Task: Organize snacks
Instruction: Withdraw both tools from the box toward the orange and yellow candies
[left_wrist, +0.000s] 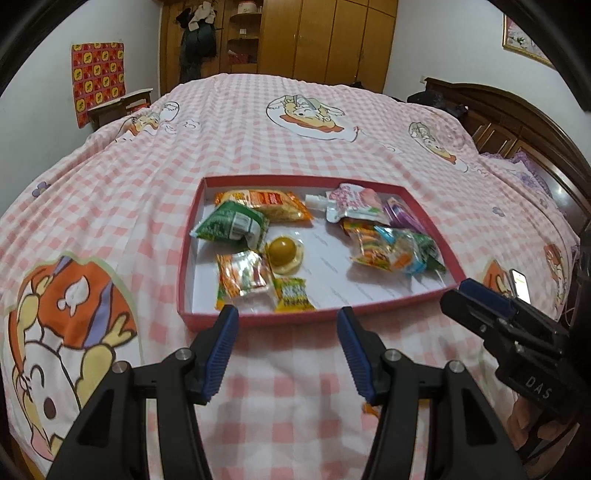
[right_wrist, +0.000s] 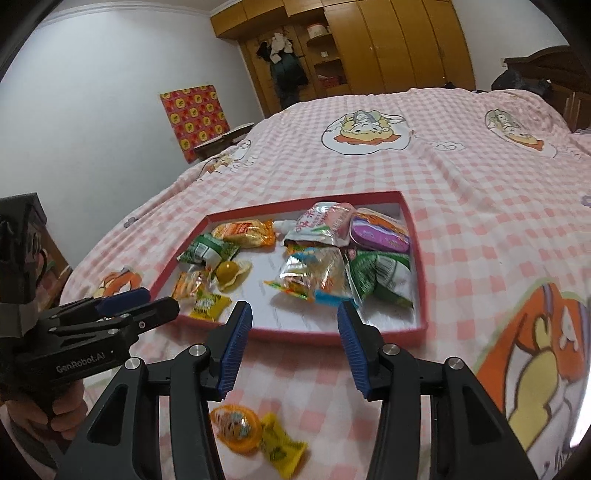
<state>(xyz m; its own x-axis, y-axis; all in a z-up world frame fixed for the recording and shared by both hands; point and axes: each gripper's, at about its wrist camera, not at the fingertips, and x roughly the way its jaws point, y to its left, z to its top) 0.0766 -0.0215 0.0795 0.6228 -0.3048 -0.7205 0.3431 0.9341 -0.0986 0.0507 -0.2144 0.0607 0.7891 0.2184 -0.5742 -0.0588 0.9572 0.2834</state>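
In the left wrist view we see our left gripper with its blue pads apart and nothing between them, poised over the pink checked bedspread just near of the red tray. The tray holds the snacks: an orange noodle packet at the far left, a green packet beside it, a round jelly cup near the middle, a small yellow packet by the near wall, and a pink spouted pouch at the far right. To the right, the right gripper enters, its body lettered "DAS". A phone lies beyond it.

In the right wrist view our right gripper stands open and empty before the tray's near wall. On the bedspread below it lie an orange round snack and a yellow wrapped sweet, touching each other, outside the tray. At left, a hand holds the left gripper, marked "GenRobot.AI". The packet lettering is too blurred to read.
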